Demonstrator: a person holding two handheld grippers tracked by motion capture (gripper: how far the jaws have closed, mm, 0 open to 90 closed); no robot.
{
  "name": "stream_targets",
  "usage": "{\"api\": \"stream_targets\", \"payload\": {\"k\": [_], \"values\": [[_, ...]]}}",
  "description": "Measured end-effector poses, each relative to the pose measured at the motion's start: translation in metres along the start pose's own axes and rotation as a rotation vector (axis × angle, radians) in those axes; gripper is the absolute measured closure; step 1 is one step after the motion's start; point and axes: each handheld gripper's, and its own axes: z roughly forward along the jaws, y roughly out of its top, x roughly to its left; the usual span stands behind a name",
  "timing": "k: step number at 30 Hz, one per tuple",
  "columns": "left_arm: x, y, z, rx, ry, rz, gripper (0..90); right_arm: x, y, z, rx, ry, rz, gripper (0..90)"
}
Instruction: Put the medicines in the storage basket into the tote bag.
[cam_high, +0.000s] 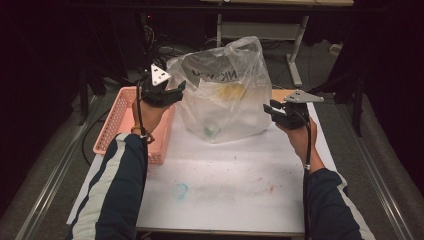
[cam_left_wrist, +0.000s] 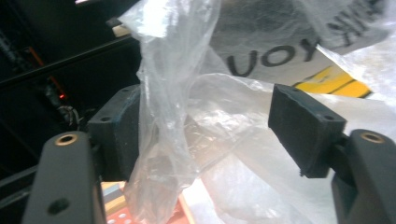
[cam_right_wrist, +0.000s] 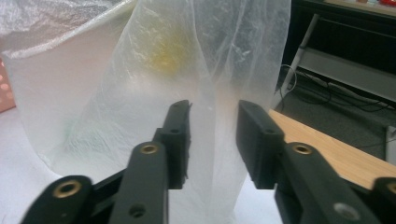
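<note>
Plastic: one clear bag (cam_high: 225, 95) between two grippers' fingers, left (cam_high: 176, 92) wide, right (cam_high: 270, 111) narrower, neither pinching

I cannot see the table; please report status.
Left gripper open, film between pads. Right gripper open beside clear plastic bag. Pink plastic basket left of bag.

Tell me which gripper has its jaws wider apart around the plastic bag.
The left gripper: its pads stand far apart with a fold of the plastic bag hanging loose between them. The right gripper leaves a narrow gap around the film.
</note>
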Motion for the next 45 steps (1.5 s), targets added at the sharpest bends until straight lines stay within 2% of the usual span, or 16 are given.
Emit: {"api": "stream_targets", "payload": {"k": [1, 2, 4, 7, 12, 19, 23, 28, 32, 34, 38, 41, 45], "values": [[-0.001, -0.002, -0.002, -0.003, -0.012, -0.002, 27.6, 0.0, 0.0, 0.001, -0.002, 0.003, -0.005, 69.8], [-0.002, -0.004, -0.004, -0.007, -0.015, -0.005, 25.7, 0.001, 0.0, 0.001, 0.007, -0.014, 0.005, 70.6], [-0.005, -0.009, -0.006, -0.012, -0.023, -0.003, 20.8, 0.001, -0.001, 0.004, 0.004, -0.006, 0.009, 70.6], [-0.006, -0.01, -0.01, -0.034, -0.04, 0.005, 20.8, 0.002, -0.002, 0.006, 0.008, -0.009, 0.007, 75.1], [-0.007, 0.001, -0.022, -0.096, -0.029, 0.003, 20.7, 0.003, -0.002, 0.009, 0.004, -0.04, 0.002, 89.4], [-0.007, 0.024, -0.042, -0.141, -0.028, 0.021, 21.0, -0.002, -0.002, 0.01, -0.003, -0.107, -0.005, 90.0], [-0.008, 0.025, -0.05, -0.149, -0.028, 0.036, 21.2, -0.004, -0.003, 0.01, -0.005, -0.125, 0.008, 90.0], [-0.016, 0.011, -0.06, -0.155, -0.06, 0.041, 20.9, -0.004, -0.002, 0.007, -0.013, -0.12, 0.012, 89.8], [-0.025, -0.006, -0.063, -0.149, -0.087, 0.066, 20.8, -0.003, -0.001, 0.003, -0.02, -0.113, 0.011, 87.7], [-0.029, -0.016, -0.063, -0.133, -0.102, 0.061, 20.7, -0.001, 0.0, 0.001, -0.018, -0.106, 0.009, 84.9], [-0.031, -0.032, -0.06, -0.11, -0.102, 0.05, 20.7, 0.002, 0.0, -0.002, -0.023, -0.095, 0.013, 82.7], [-0.029, -0.04, -0.058, -0.109, -0.096, 0.049, 20.7, 0.007, 0.001, -0.005, -0.042, -0.096, -0.028, 78.4], [-0.03, -0.047, -0.059, -0.105, -0.096, 0.058, 20.7, 0.017, -0.002, -0.007, -0.044, -0.076, -0.045, 75.0]]}}
